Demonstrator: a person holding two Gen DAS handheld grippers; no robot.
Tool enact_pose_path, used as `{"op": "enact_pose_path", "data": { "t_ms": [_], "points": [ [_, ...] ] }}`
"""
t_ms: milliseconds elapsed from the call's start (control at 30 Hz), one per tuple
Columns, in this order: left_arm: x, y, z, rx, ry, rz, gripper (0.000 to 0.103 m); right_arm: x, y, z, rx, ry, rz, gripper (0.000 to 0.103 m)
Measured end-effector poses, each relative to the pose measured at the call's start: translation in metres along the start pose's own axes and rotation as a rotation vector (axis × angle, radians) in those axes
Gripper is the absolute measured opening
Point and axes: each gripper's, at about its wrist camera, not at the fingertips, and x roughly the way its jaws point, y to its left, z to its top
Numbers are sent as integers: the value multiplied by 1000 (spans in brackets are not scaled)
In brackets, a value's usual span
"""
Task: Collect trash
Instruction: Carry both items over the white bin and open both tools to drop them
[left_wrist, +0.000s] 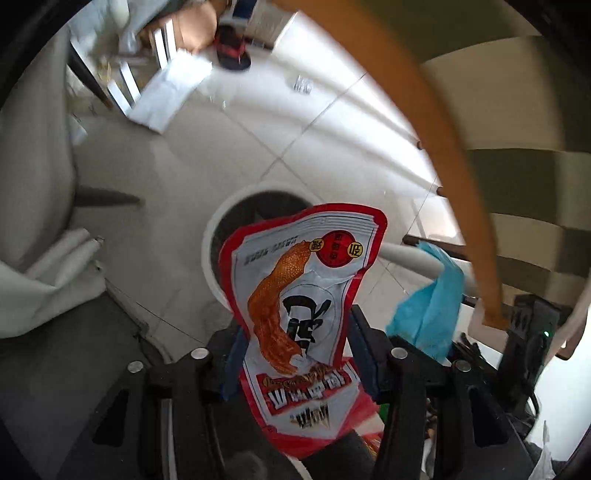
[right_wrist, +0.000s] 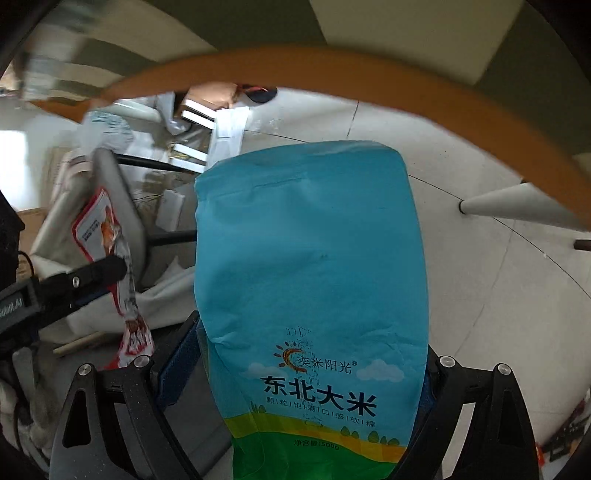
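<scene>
Red-and-white snack packet (left_wrist: 295, 325) pinched at its lower half by left gripper (left_wrist: 295, 354) fingers, long axis along them, top edge over white bin (left_wrist: 221, 221) | blue rice bag (right_wrist: 314, 288) held wide by right gripper (right_wrist: 295, 373), lengthwise, floorward | both collected, neither binned yet

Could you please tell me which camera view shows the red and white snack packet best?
The left wrist view: the snack packet faces the camera in full between the left gripper fingers. The right wrist view shows it small, edge-on and partly hidden at the left.
</scene>
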Motion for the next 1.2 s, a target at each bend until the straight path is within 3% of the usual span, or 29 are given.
{"op": "enact_pose_path", "data": {
  "t_ms": [100, 167, 200, 400, 500, 600, 767, 1200],
  "points": [
    [28, 17, 9, -39, 9, 0, 69, 45, -15, 12, 18, 21, 26, 96],
    [37, 27, 12, -50, -21, 34, 99, 63, -26, 21, 28, 29, 24, 101],
    [40, 30, 13, -54, -24, 55, 103, 74, -30, 22, 32, 27, 19, 103],
    [48, 37, 0, -5, -118, 318, 103, 99, -45, 32, 22, 49, -18, 103],
    [50, 31, -14, 39, -148, 439, 103, 100, -47, 29, 6, 35, -108, 103],
    [51, 26, -26, 60, -133, 500, 103, 93, -38, 27, 4, 27, -206, 103],
    [37, 7, -46, 68, -93, 516, 103, 66, -35, 19, 11, 27, -263, 103],
    [-32, -50, -95, 129, -75, 503, 103, -57, -5, -20, 5, -20, -238, 103]
  ]
}}
